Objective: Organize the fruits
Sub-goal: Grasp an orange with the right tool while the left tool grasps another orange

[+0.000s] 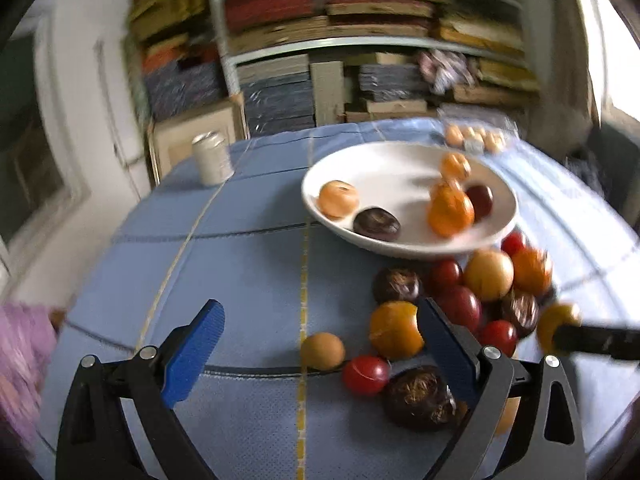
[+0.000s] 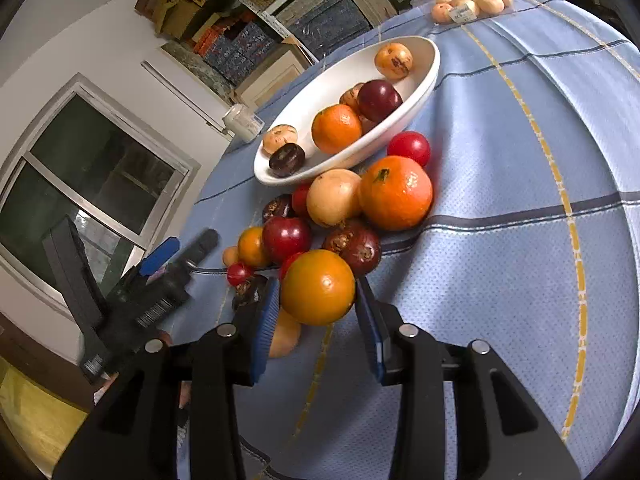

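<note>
On the blue checked tablecloth (image 2: 500, 280), a white oval bowl (image 2: 424, 92) (image 1: 392, 176) holds several fruits, among them an orange (image 2: 336, 128) and a dark red plum (image 2: 378, 100). In front of the bowl lies a pile of loose fruit (image 1: 460, 300) made up of oranges, red plums and dark brown fruits. My right gripper (image 2: 317, 284) is shut on an orange (image 2: 318, 292) at the near edge of the pile. To the left of the pile my left gripper (image 1: 320, 308) (image 2: 172, 256) stands wide open over the cloth, gripping nothing.
A white can (image 1: 212, 158) stands at the table's far left corner. A clear plastic box of small pale fruits (image 2: 472, 4) lies beyond the bowl. Shelves stacked with boxes (image 1: 360, 40) fill the wall behind. A window (image 2: 88, 184) is at the left.
</note>
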{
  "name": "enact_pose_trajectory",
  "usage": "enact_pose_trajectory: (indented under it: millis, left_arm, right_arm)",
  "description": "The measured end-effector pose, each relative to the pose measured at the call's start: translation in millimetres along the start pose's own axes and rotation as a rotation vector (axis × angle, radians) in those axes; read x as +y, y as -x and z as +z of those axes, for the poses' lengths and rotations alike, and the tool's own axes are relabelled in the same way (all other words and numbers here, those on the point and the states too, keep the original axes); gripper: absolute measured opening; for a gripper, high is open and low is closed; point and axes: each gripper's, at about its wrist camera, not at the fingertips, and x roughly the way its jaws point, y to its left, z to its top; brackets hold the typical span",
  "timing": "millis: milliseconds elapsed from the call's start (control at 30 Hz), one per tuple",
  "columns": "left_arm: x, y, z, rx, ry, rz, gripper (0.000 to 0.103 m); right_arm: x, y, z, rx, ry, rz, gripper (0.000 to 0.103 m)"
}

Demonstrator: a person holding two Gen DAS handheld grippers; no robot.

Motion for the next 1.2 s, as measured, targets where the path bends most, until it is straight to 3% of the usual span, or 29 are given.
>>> enact_pose_trajectory:
  millis: [167,567,733,1067,1200]
  left_arm:
    - [-22,-15,-4,0.051,-0.111,-0.047,0.097]
    - [-16,-31,-1,0.09,-0.064,-0.243,0.087]
    - [-17,-30,0,0.104,-0.054,-0.336,0.058]
    - [-15,-35,0,0.132,-0.055,-0.395,0.057]
    - [0,-42,1,0.149,-0.027,-0.38,0.057]
  right_arm:
    - [-3,2,0,0.003,-0.007,0.002,0.038]
    - [-4,2,-1,0.013,-0.019,0.002,0.038]
    - [-4,1,-1,0.017,-0.02,0.001,0.038]
    - [-5,-1,-1,0.019,-0.028,-0.004,0.038]
    - [-5,0,-2,0.02,-0.025,-0.005,0.038]
